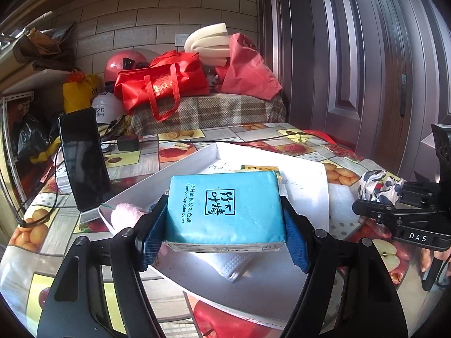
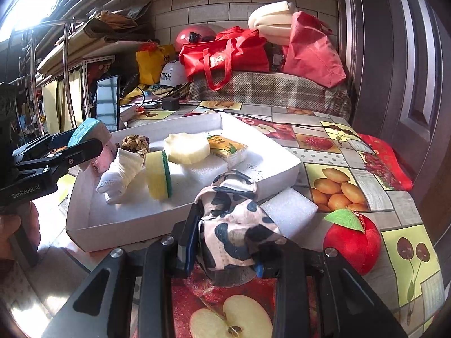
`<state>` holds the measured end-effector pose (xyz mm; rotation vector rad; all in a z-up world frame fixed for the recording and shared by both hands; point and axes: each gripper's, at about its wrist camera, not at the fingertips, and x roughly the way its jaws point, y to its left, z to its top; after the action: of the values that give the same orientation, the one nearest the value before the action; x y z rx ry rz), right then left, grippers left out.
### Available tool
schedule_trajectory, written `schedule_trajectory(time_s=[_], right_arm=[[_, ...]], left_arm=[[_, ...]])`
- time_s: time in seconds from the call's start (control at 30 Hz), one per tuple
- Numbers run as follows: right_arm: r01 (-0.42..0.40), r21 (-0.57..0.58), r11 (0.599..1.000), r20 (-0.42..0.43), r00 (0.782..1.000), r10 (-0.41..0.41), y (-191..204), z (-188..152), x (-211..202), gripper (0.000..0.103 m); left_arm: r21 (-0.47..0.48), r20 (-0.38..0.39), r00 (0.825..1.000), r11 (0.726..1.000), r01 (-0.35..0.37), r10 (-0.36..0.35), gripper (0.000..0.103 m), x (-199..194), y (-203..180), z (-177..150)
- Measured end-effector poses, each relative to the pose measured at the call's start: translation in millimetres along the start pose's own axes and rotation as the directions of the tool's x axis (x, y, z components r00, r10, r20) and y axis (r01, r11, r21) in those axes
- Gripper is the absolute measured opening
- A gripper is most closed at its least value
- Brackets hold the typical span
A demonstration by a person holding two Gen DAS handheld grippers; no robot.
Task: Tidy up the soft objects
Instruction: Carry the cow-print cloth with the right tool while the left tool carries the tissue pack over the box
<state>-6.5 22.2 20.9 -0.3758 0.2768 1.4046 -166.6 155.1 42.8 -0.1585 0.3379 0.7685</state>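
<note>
Left gripper [image 1: 225,225] was clamped on the blue tissue pack [image 1: 225,208], jaws pressing both short sides, pack held above the near-left part of the white tray [image 2: 84,225]. Tray already held a white sock [image 2: 121,174], a rope knot [image 2: 135,143], a yellow-green sponge [image 2: 159,174], a pale foam piece [image 2: 187,148] and a yellow tissue packet [image 2: 227,145]; something pink [image 1: 126,214] sat at the tray's left edge, type unclear.

Right gripper [image 2: 228,242] was clamped on a bunched black-and-cream patterned cloth [image 2: 234,222], held just outside the tray's near right wall, next to a white foam block [image 2: 290,211] on the table [image 2: 352,146]. Red plush apple [image 2: 352,242] sat on the table further right, outside the tray.

Step looked like mid-placement: both items in transit to the tray. Next move probably calls for lowering the pack into free tray floor beside the sock, then releasing; cloth needs lifting over the wall. Apple and foam block likely remain.
</note>
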Motion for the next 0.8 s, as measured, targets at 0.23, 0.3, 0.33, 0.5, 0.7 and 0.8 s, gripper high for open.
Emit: schedule_trajectory(time_s=[0.23, 0.3, 0.33, 0.5, 0.7, 0.8], right_arm=[[-0.002, 0.026, 1.000, 0.016, 1.000, 0.002, 4.0, 11.7, 17.5, 0.032], [-0.002, 0.023, 1.000, 0.017, 1.000, 0.002, 6.2, 15.8, 23.3, 0.032], [-0.001, 0.020, 1.000, 0.019, 1.000, 0.001, 7.2, 17.9, 26.2, 0.032], [0.001, -0.004, 1.000, 0.012, 1.000, 0.000, 15.2, 26.4, 39.6, 0.032], [0.002, -0.030, 1.000, 0.008, 1.000, -0.002, 24.8, 33.0, 49.2, 0.032], [-0.009, -0.023, 1.000, 0.010, 1.000, 0.010, 28.5, 36.8, 55.0, 0.032]], left_arm=[[-0.023, -0.040, 0.997, 0.998, -0.060, 0.059, 0.074, 18.9, 14.6, 3.6], [-0.026, -0.045, 0.996, 0.997, -0.072, 0.071, 0.074, 24.0, 16.5, 5.1], [-0.024, -0.039, 0.996, 0.996, -0.080, 0.079, 0.074, 25.9, 17.3, 6.2], [-0.023, -0.033, 0.993, 0.993, -0.113, 0.112, 0.074, 38.7, 23.1, 12.0], [-0.041, -0.045, 0.989, 0.988, -0.146, 0.144, 0.074, 53.1, 30.4, 17.9], [-0.043, -0.051, 0.986, 0.986, -0.161, 0.159, 0.074, 61.5, 31.8, 21.1]])
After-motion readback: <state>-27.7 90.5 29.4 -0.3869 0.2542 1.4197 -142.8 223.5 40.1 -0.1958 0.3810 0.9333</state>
